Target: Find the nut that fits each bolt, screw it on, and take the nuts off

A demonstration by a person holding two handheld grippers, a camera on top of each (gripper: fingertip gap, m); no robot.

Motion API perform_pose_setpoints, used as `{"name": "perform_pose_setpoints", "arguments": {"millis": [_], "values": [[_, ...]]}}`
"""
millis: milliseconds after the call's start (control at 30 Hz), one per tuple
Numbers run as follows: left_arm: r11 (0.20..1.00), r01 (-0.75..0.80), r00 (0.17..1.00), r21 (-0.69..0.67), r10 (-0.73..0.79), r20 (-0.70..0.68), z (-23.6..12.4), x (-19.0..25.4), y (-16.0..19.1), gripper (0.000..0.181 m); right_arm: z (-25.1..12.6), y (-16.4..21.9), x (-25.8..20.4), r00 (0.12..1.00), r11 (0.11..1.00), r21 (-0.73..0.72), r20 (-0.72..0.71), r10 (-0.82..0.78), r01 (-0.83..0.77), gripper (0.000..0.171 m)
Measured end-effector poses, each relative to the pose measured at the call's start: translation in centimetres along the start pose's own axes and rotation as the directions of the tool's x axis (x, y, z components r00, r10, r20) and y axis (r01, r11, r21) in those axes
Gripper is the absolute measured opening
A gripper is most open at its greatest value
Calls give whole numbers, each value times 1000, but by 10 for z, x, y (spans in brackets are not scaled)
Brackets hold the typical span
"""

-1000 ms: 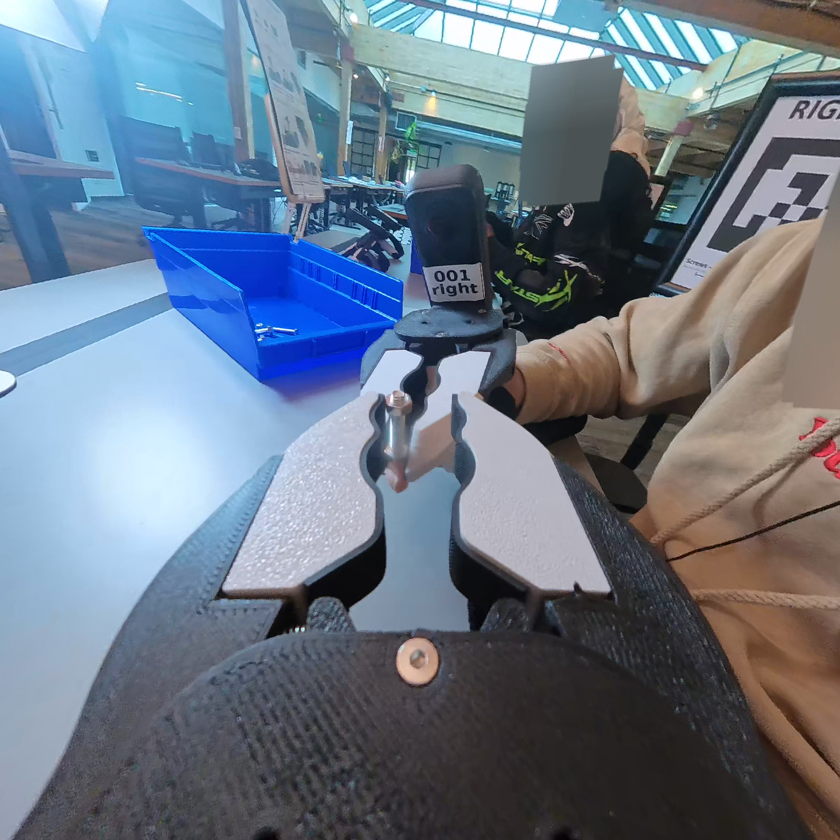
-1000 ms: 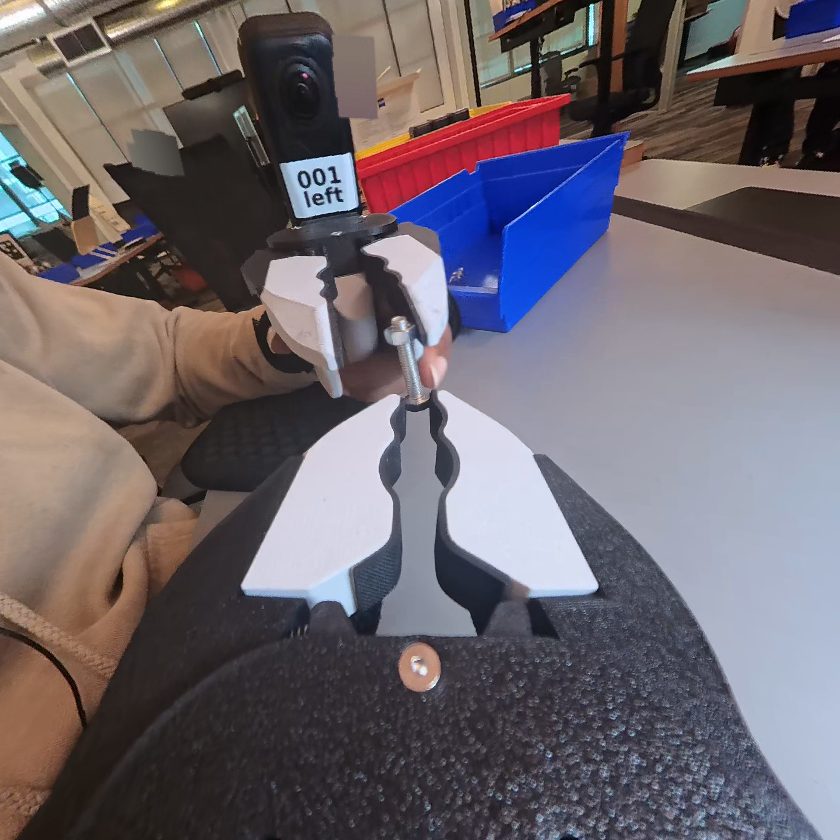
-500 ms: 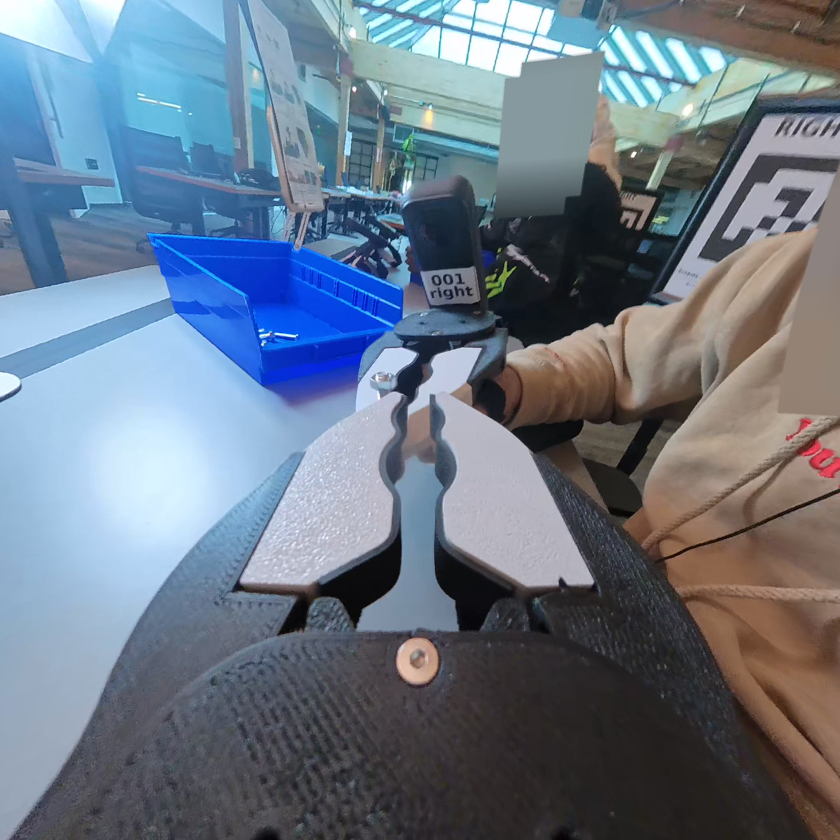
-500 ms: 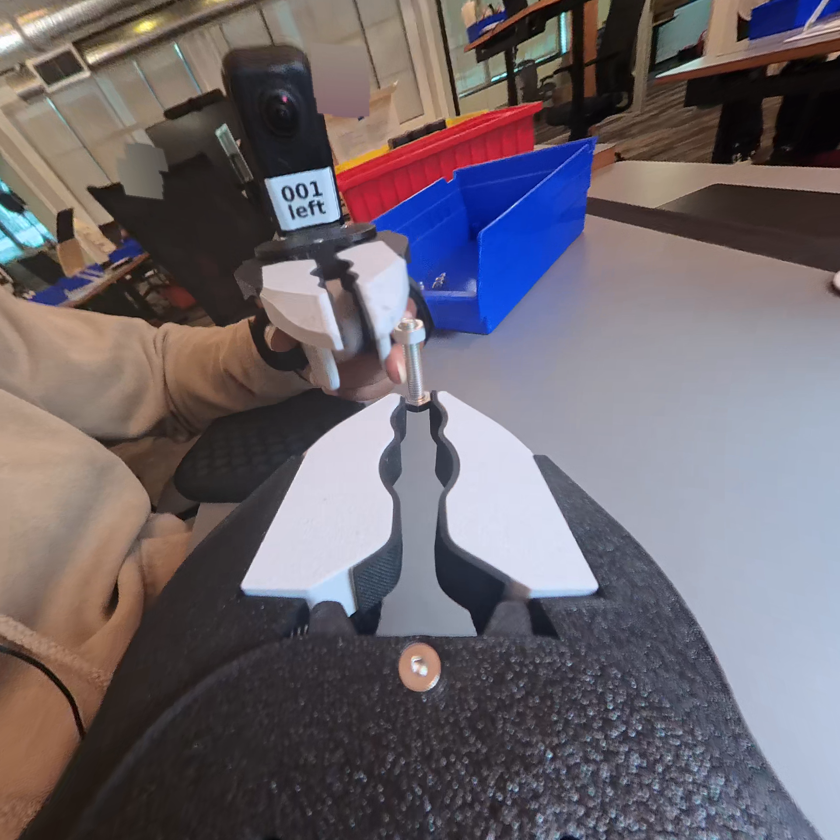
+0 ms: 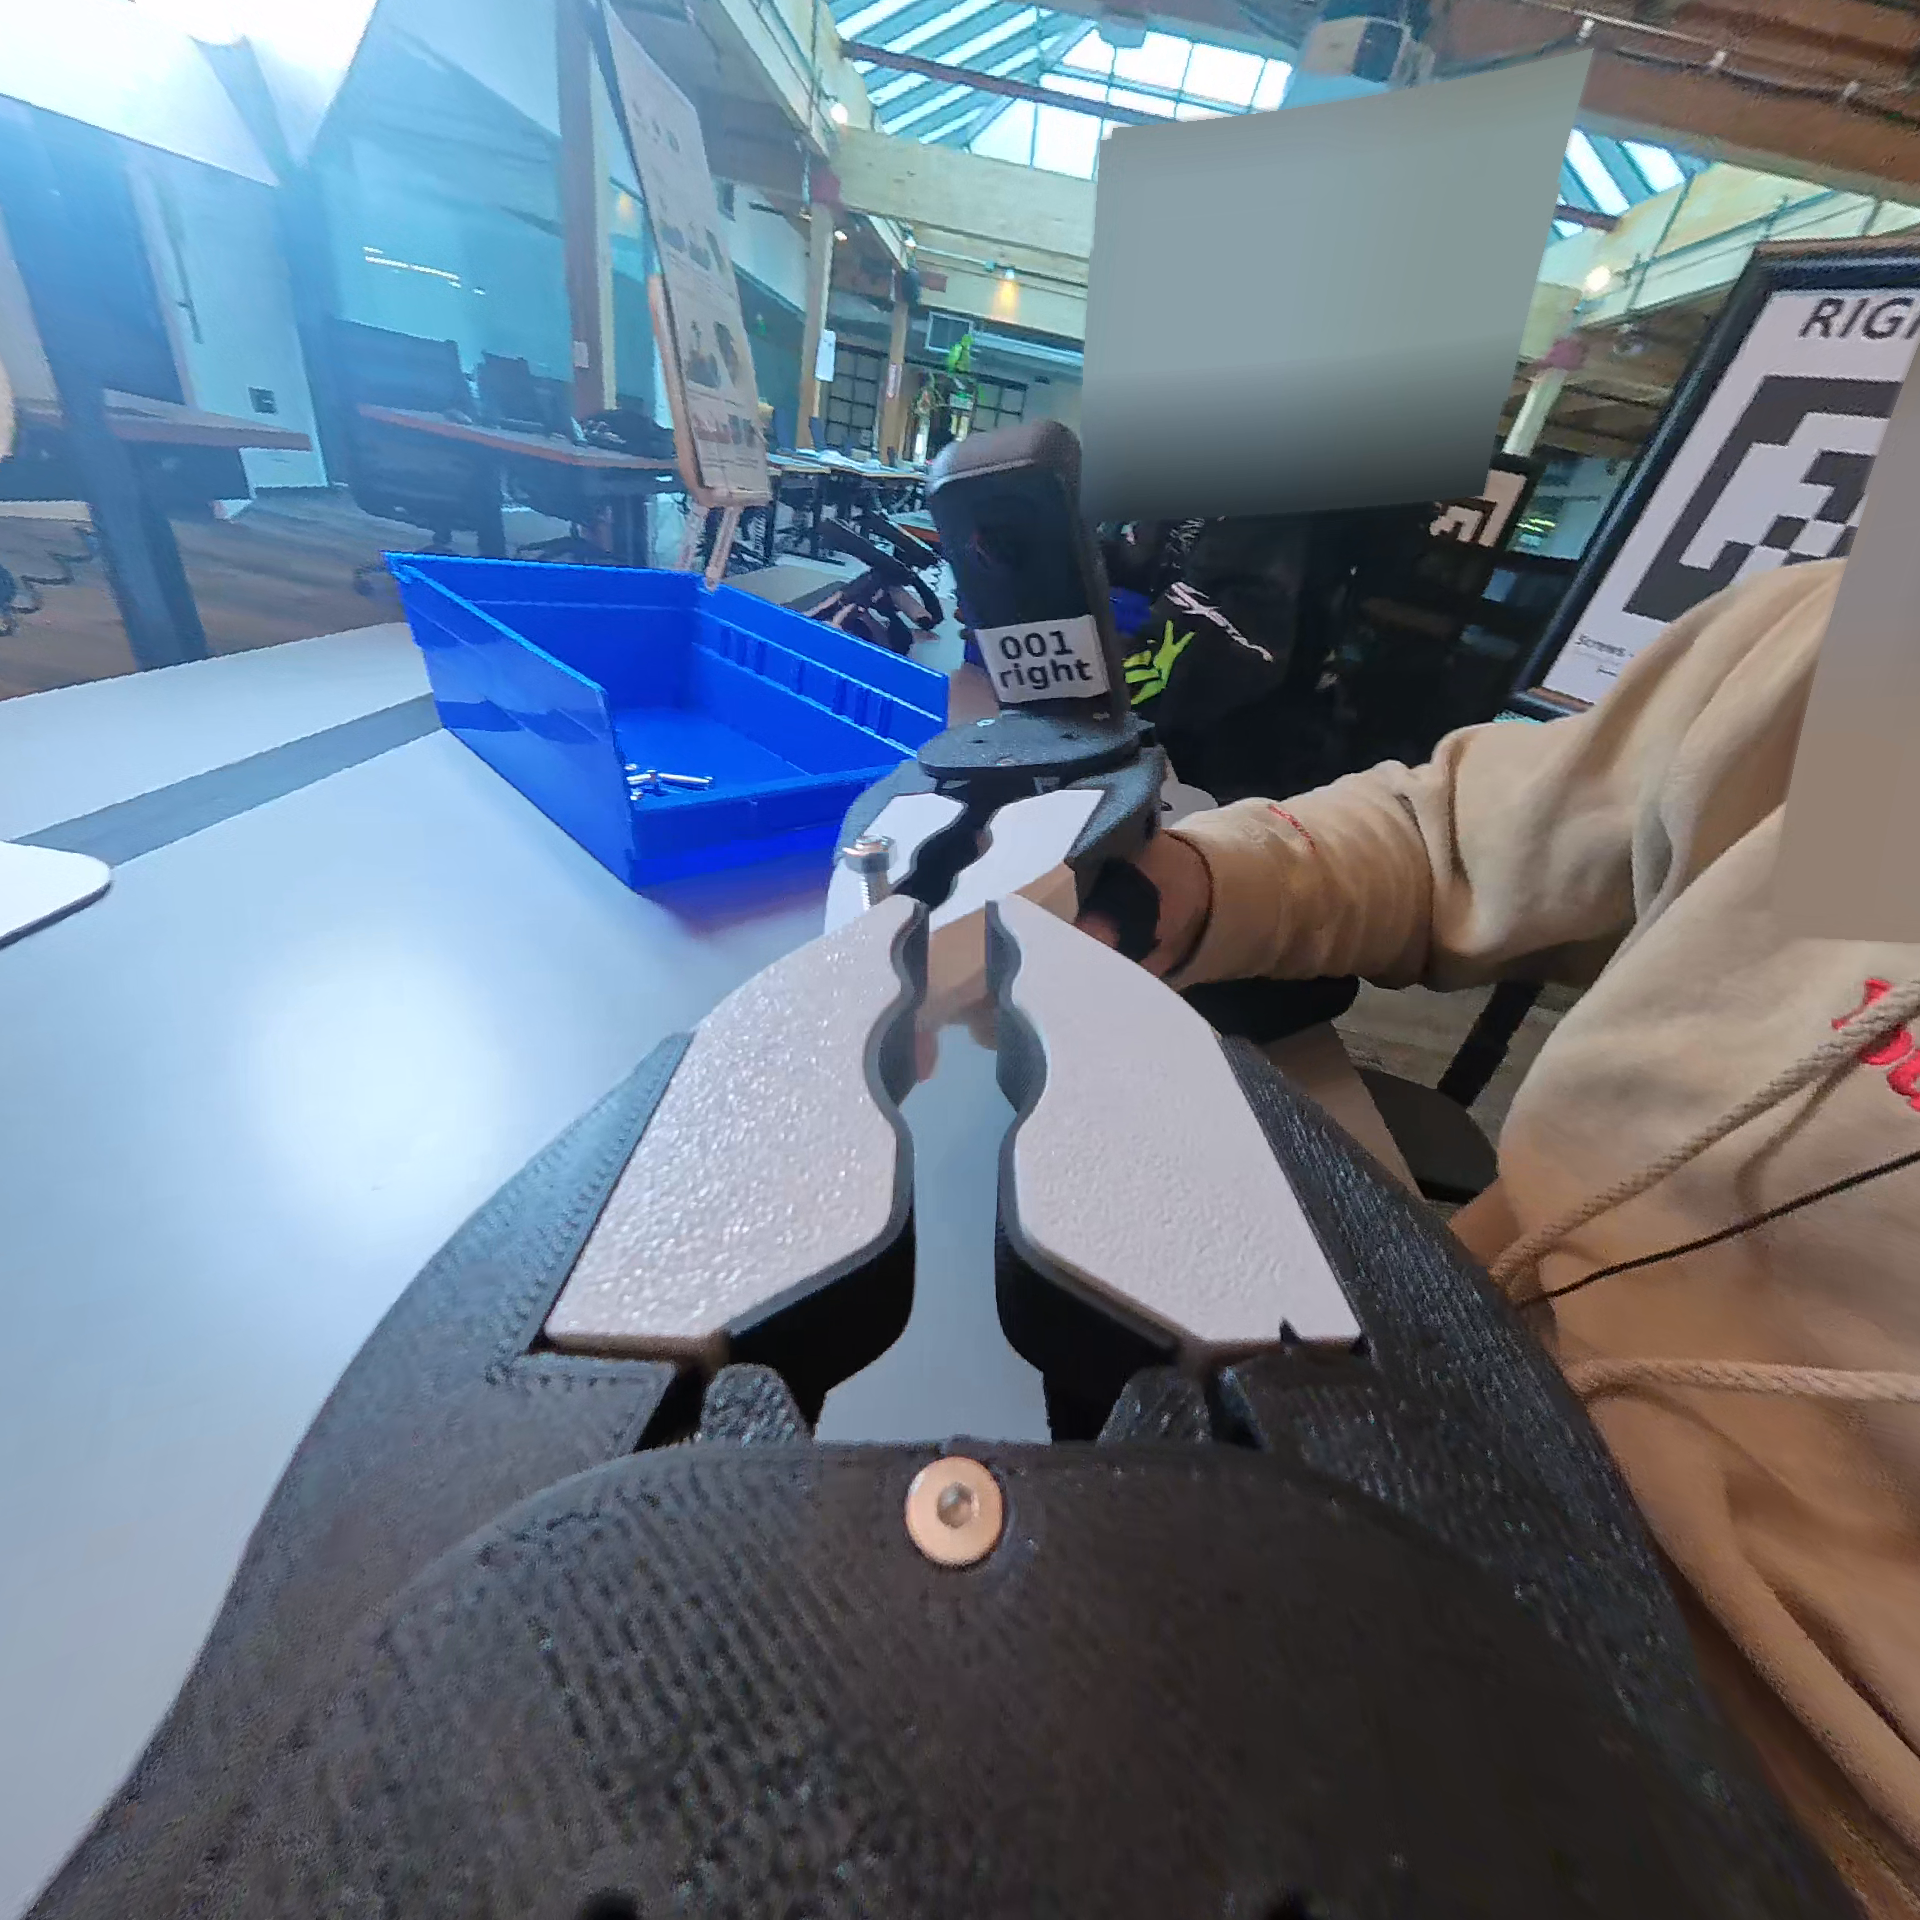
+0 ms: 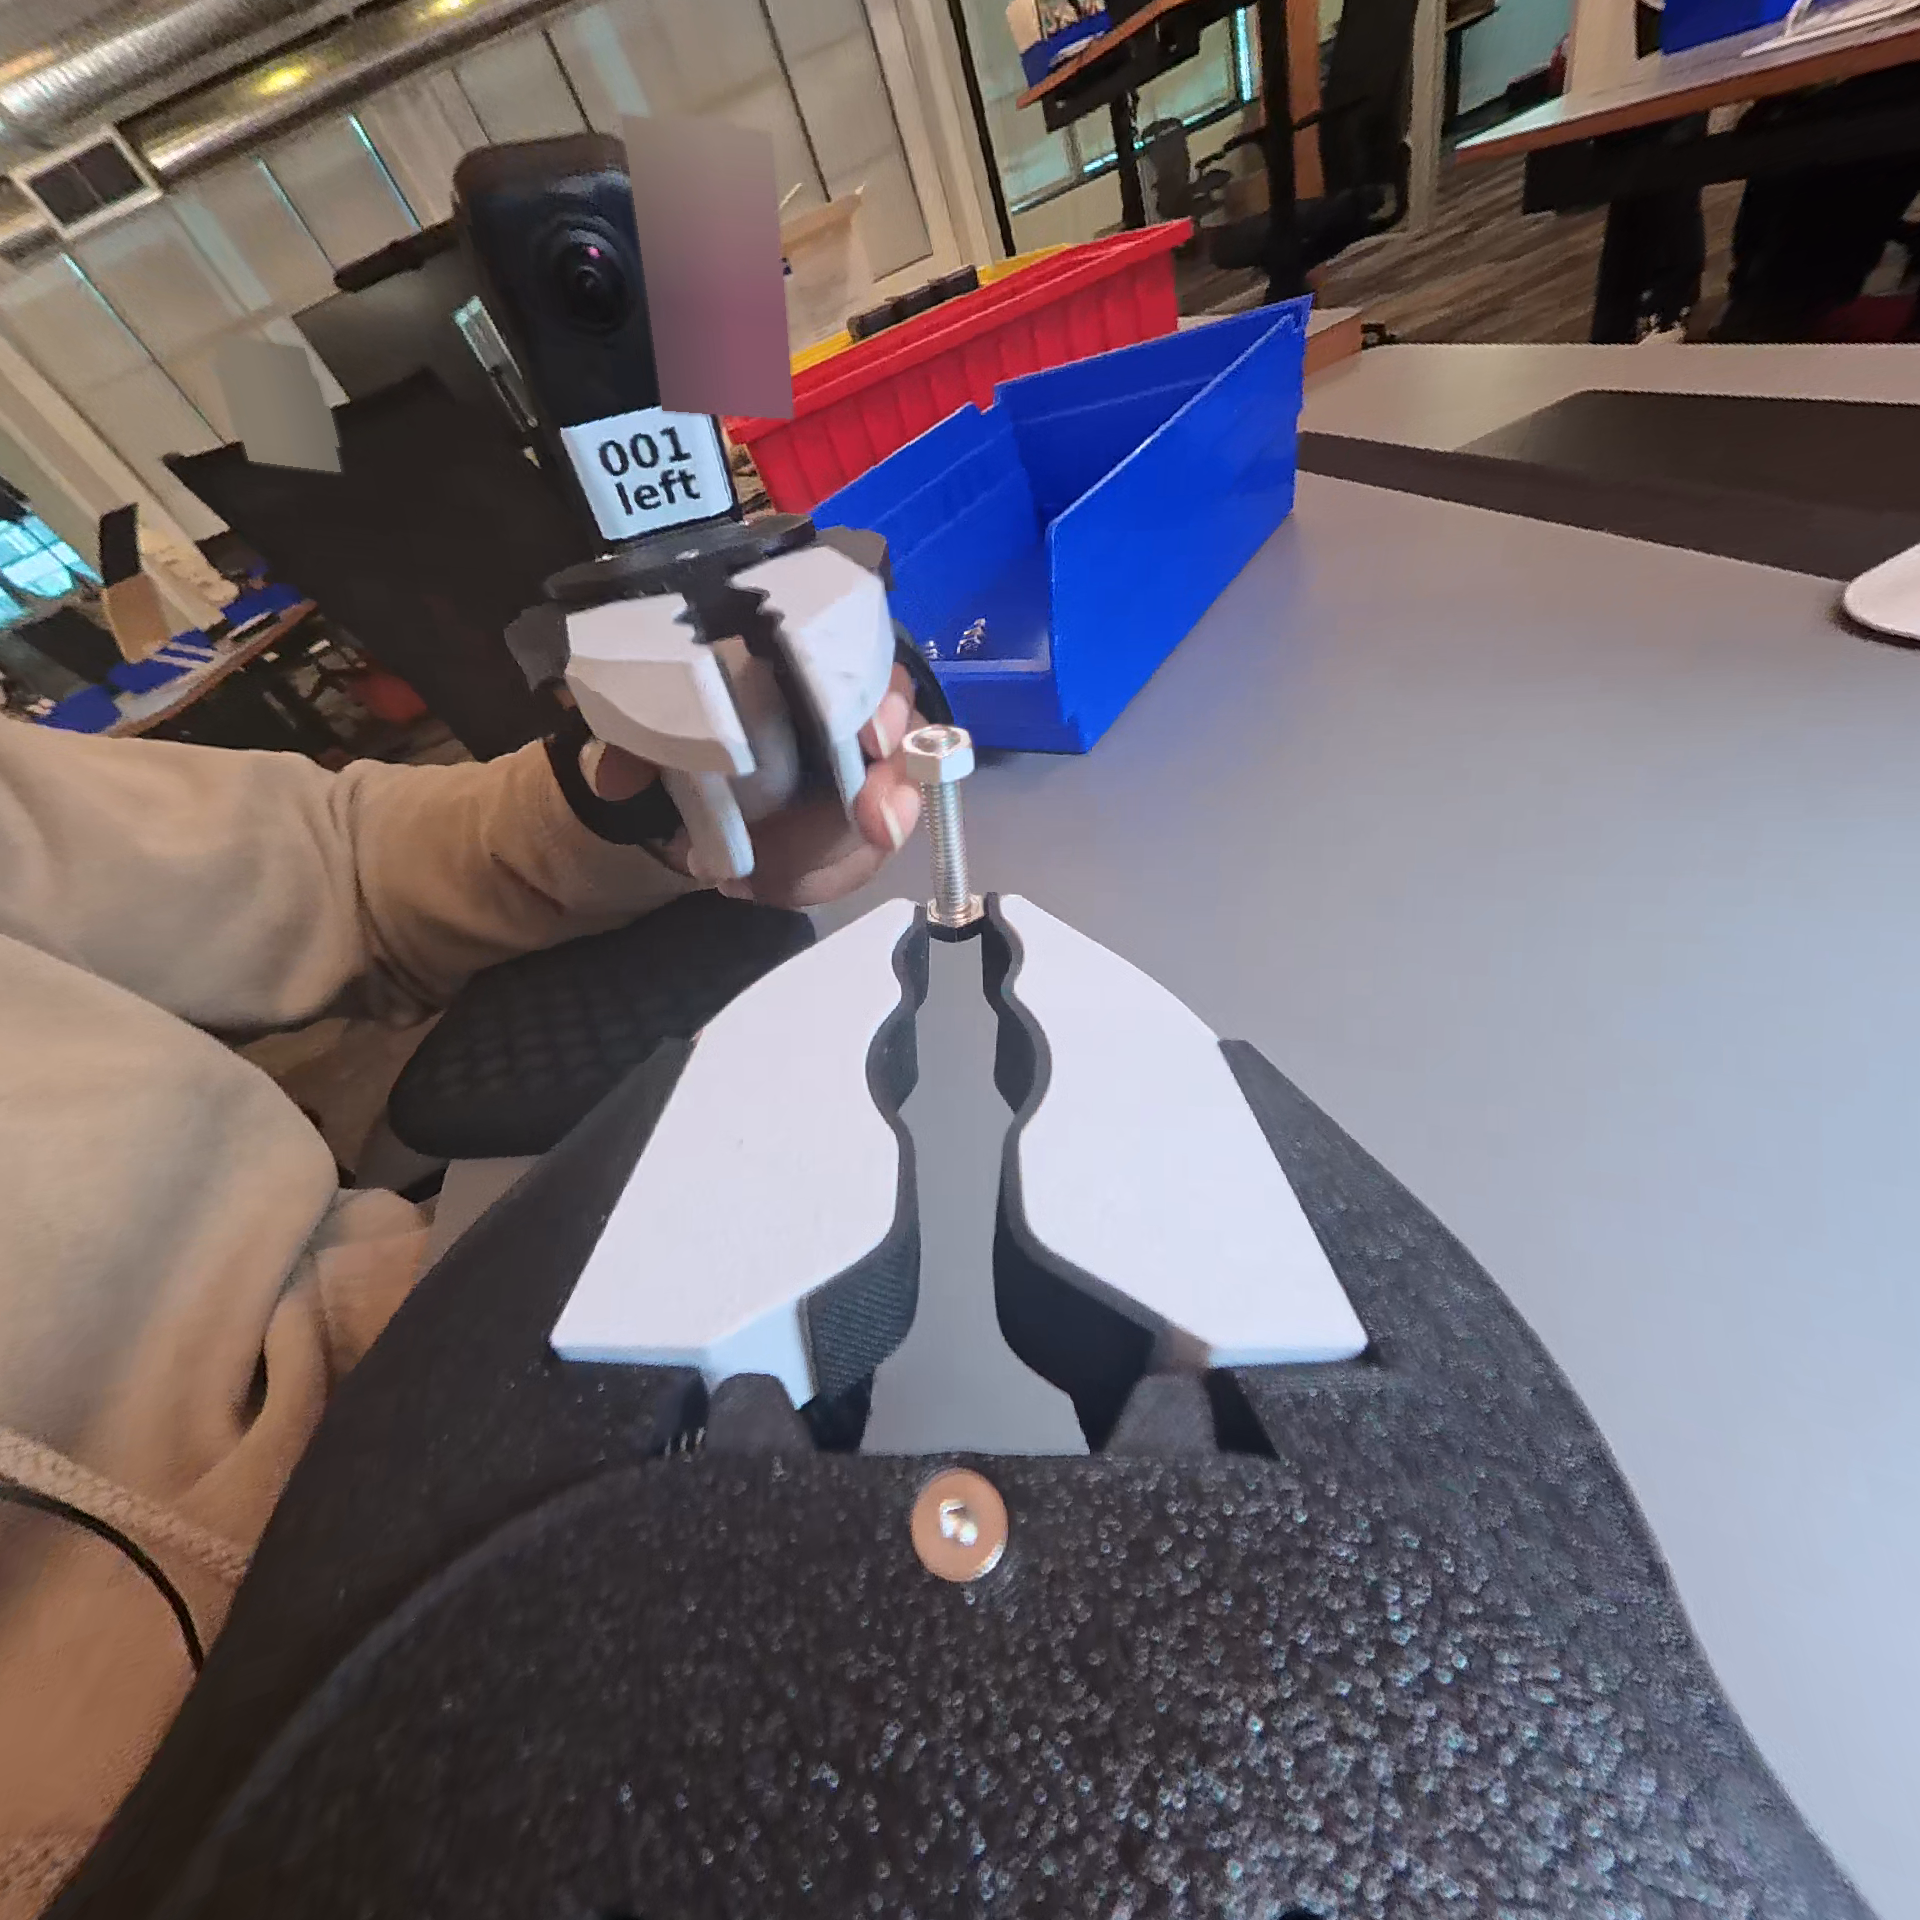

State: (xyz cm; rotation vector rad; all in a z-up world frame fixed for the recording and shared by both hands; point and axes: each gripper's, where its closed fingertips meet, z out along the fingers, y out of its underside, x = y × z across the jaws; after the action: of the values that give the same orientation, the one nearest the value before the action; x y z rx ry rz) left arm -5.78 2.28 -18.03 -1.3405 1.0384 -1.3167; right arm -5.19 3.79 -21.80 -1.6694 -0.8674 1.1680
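One bolt (image 6: 943, 821), one nut (image 6: 954, 914)

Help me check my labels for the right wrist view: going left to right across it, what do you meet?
Beige sleeve → left gripper → bolt held upright in the right gripper → blue bin → white object at the right edge.

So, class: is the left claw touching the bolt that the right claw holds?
Apart. In the right wrist view the left claw sits left of the upright bolt, with grey table visible between its nearer finger and the shank. The right claw grips the bolt's lower end.
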Motion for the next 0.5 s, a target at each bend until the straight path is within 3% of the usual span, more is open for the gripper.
{"name": "perform_pose_setpoints", "arguments": {"millis": [200, 300, 367, 500], "values": [[999, -21, 1000, -32, 22, 13, 8, 1, 9, 32, 12, 12, -18, 998, 998, -52, 57, -42, 45, 10], [999, -17, 1000, -45, 17, -6, 7, 5, 9, 27, 8, 8, -10, 999, 999, -35, 26, -31, 32, 10], [1000, 3, 999, -12, -3, -37, 2, 6, 3, 6, 3, 3, -3, 1000, 1000, -15, 0, -10, 10, 10], [1000, 10, 1000, 6, -10, 13, 1, -3, 1, 12, 5, 5, -5, 1000, 1000, -19, 11, -9, 9, 10]]}}
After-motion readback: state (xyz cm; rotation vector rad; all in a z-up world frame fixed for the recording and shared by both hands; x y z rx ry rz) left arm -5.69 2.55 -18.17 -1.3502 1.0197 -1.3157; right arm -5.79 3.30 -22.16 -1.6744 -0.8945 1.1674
